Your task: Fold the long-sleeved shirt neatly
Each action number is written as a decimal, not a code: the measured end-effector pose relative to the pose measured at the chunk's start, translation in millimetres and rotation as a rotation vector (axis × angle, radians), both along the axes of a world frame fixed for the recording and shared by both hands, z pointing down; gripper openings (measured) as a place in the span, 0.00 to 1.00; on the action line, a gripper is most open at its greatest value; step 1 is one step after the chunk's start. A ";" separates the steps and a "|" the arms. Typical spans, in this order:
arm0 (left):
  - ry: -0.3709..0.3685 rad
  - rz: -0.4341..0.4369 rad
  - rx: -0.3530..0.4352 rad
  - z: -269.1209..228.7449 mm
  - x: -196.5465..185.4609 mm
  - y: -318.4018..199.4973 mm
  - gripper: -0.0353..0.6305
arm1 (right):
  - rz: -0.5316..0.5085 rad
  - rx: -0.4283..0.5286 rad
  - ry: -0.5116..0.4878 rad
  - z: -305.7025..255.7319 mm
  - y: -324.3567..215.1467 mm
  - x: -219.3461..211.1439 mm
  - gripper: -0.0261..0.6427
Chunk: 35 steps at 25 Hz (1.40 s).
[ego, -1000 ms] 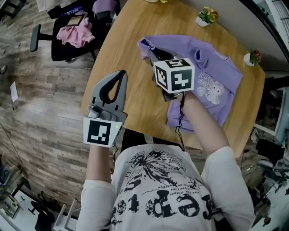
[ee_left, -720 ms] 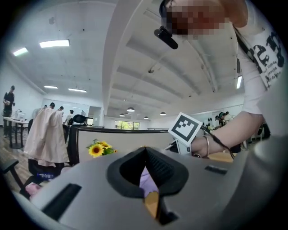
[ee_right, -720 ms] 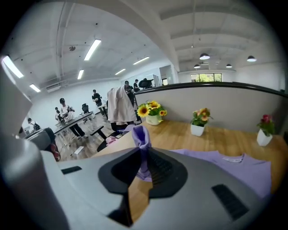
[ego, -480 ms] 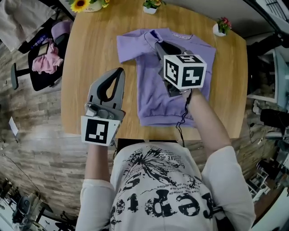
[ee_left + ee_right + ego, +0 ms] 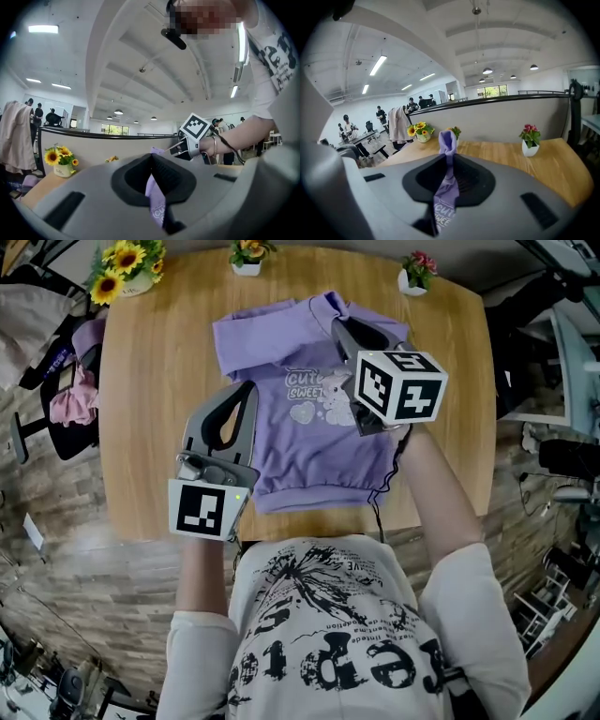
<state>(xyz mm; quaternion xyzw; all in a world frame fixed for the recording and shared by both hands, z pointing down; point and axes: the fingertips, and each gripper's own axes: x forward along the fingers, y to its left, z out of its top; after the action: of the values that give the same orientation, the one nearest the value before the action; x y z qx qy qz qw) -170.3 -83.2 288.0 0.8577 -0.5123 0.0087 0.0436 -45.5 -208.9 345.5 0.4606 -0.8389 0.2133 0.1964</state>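
Note:
A purple long-sleeved shirt [image 5: 300, 442] lies on the round wooden table [image 5: 150, 427] with its printed front up and its hem toward me. My left gripper [image 5: 249, 388] is shut on the shirt's left side; a strip of purple cloth [image 5: 155, 199] runs between its closed jaws. My right gripper [image 5: 340, 324] is shut on a bunched fold of purple fabric [image 5: 446, 187] near the right shoulder, lifted a little off the table. From the left gripper view, the right gripper's marker cube [image 5: 194, 127] shows just ahead and to the right.
Along the table's far edge stand a sunflower pot [image 5: 122, 263], a small plant pot [image 5: 246, 251] and a pot of pink flowers [image 5: 417, 268]. A chair with clothes on it [image 5: 66, 390] stands left of the table. People stand in the background.
The shirt has swung round from the table's right side to lie square in front of me, and its print shows again. Both grippers travelled with it and stayed shut.

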 end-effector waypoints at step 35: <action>-0.041 0.035 -0.120 73.8 156.9 -42.0 0.06 | 0.218 -0.286 0.126 176.2 -4.9 203.3 0.29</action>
<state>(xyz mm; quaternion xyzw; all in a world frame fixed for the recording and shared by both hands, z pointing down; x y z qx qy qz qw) -13.5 -125.3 361.8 0.8620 -0.4964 0.0577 0.0845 157.8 -213.8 521.8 0.5286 -0.7312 0.3211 0.2878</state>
